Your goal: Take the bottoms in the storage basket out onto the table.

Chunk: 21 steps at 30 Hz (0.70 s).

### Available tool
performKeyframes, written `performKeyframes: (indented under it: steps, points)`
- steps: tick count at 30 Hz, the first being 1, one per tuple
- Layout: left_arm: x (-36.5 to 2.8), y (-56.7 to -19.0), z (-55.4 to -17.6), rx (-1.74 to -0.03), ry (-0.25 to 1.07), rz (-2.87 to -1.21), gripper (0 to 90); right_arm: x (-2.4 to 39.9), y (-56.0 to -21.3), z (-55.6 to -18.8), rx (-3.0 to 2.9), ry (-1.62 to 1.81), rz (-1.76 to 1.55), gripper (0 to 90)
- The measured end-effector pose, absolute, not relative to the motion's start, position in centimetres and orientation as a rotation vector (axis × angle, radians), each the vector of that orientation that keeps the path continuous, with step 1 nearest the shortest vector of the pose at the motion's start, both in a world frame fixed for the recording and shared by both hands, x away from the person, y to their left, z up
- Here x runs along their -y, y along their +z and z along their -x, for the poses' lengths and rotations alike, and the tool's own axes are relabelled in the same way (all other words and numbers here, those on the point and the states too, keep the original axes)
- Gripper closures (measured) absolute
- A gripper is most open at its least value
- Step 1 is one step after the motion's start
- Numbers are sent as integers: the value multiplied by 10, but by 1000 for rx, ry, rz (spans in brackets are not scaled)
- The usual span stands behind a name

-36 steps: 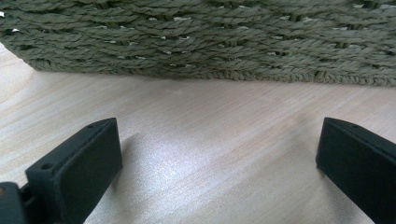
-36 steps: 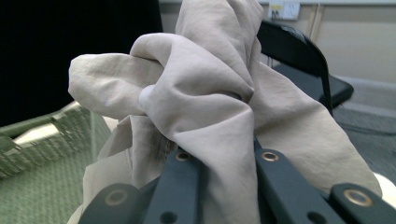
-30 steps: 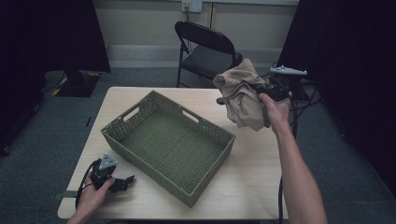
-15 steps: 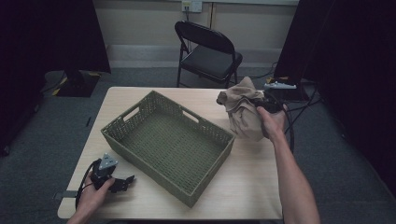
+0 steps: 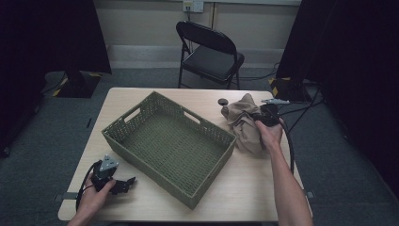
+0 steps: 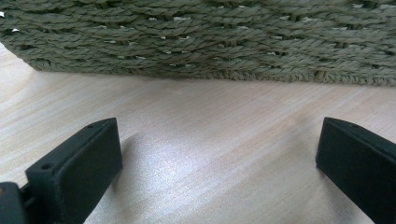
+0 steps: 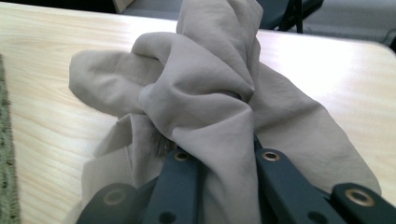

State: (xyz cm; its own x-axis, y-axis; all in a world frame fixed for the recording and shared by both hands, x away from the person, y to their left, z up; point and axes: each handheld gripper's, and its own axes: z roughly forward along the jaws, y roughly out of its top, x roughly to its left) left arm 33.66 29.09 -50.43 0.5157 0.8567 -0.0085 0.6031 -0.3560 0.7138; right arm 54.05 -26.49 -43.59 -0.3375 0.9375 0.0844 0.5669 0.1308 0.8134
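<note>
The right hand-held gripper [image 5: 261,117] pinches the bunched tan cloth [image 5: 244,123], which rests on the counter [image 5: 244,183] at 3 o'clock from the green basket [image 5: 141,117] (woven), while the left hand-held gripper [image 5: 123,183] lies wide open at 7 o'clock.

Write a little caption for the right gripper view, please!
The right gripper pinches a bunched beige cloth just above the wooden table.
</note>
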Motion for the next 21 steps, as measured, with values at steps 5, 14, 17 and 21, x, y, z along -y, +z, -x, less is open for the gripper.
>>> performKeyframes:
  steps: [5,14,17,21]
  points:
    - [-291,-504,-337,-1185,489,-2089,0,263,-440,-541,-1953,1083,-1458,788]
    - [-292,-504,-337,-1174,489,-2097,0,256,-446,-542,-1933,1066,-1444,600]
    - [-292,-504,-337,-1172,488,-2097,0,256,-446,-543,-1930,1072,-1446,522]
    - [-292,-504,-337,-1173,488,-2098,0,256,-443,-541,-1920,1059,-1439,434]
